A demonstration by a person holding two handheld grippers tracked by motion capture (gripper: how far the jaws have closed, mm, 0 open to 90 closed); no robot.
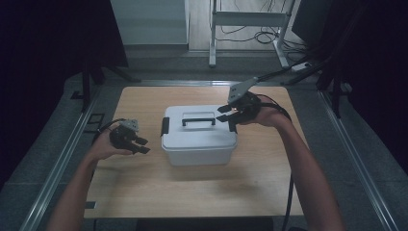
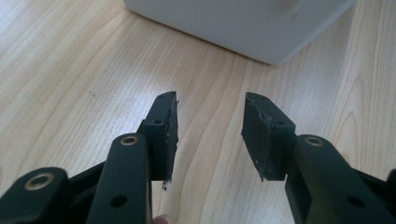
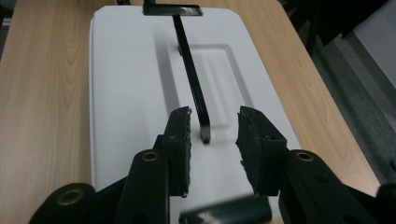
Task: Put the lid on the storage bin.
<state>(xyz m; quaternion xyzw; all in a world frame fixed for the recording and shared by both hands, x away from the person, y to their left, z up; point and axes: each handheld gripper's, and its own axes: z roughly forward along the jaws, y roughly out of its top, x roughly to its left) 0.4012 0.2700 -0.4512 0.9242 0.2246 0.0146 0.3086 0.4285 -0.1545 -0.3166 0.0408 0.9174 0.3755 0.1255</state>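
My left forearm (image 1: 79, 185) comes in from the lower left, hand wrapped round the left gripper (image 1: 141, 145), which sits low with its jaws pointing toward the middle. Jaws stand apart, nothing between the pads. My right forearm (image 1: 308, 168) reaches further forward, wrist bent inward, right gripper (image 1: 225, 117) held higher with jaws pointing left. Those jaws are parted, pads touching nothing.

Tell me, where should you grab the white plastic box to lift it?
Best by the black carry handle standing up on the lid of the white plastic box, coming from above. It looks thin enough for jaws to close across, while the box itself looks too wide.
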